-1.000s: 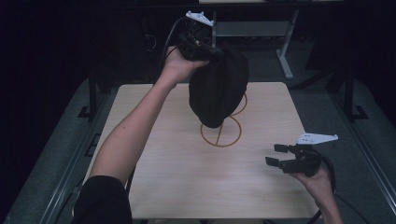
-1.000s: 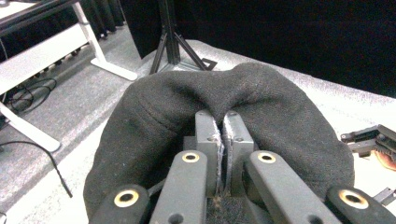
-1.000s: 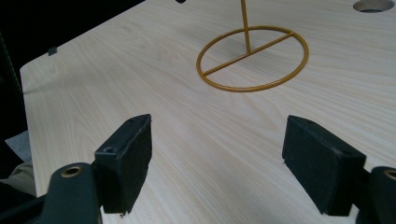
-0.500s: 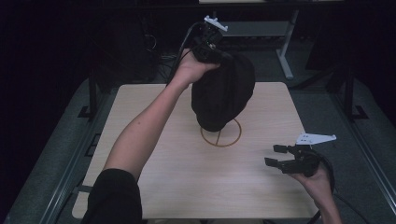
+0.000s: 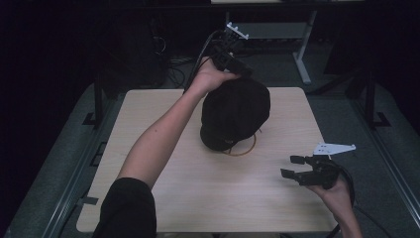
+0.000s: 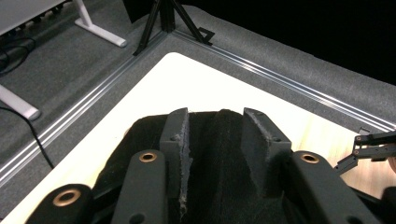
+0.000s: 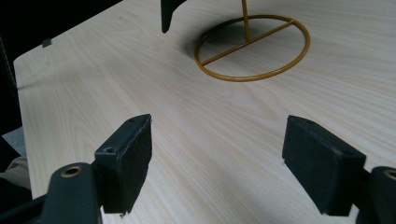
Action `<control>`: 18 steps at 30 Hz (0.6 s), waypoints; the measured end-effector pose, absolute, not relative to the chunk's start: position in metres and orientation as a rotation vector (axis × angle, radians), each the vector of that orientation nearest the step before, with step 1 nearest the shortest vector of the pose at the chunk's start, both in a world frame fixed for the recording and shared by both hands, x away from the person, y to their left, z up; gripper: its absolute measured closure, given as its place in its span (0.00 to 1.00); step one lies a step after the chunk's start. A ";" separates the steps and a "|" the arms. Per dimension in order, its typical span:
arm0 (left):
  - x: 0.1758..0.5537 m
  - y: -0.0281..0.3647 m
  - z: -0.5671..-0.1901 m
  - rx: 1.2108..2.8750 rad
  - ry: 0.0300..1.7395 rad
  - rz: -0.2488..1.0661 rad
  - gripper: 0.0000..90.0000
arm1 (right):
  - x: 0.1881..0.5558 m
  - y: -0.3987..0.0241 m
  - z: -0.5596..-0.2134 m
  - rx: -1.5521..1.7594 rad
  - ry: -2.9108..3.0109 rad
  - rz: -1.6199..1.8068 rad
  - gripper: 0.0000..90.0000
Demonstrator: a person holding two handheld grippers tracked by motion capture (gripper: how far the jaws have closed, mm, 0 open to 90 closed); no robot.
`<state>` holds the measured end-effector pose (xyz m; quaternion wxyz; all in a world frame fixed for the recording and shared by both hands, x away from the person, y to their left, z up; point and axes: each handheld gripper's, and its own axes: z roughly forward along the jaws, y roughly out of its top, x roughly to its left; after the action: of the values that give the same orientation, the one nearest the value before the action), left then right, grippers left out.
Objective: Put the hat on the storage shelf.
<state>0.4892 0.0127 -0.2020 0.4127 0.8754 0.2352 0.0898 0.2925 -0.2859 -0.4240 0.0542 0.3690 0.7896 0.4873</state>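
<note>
Above a pale wooden table [image 5: 163, 198], a black fabric cap [image 5: 235, 114] sits atop a gold wire stand with a ring base [image 5: 243, 148]. Left gripper [image 6: 215, 140] has just been opening; cap fabric lies between its parted pads, no longer pinched. Right gripper [image 5: 297, 167] hovers wide open, empty, near the table's right edge.

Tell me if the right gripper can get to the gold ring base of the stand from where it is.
Probably yes. The right gripper hovers open over bare table, and the gold ring base lies straight ahead with nothing between; the black cap hangs above it.
</note>
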 end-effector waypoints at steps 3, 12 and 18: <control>0.487 0.016 -0.199 2.198 0.584 0.231 0.67 | 0.292 -0.286 -0.424 1.127 2.398 1.473 0.26; 0.470 0.027 -0.192 2.199 0.551 0.263 0.65 | 0.291 -0.282 -0.426 1.123 2.409 1.433 0.24; 0.463 0.038 -0.190 2.172 0.562 0.275 0.64 | 0.290 -0.282 -0.427 1.122 2.392 1.431 0.23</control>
<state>0.4631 0.0382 -0.1902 0.4263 0.8692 0.2249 0.1101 0.2902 -0.2822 -0.4267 0.0686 0.3726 0.7942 0.4751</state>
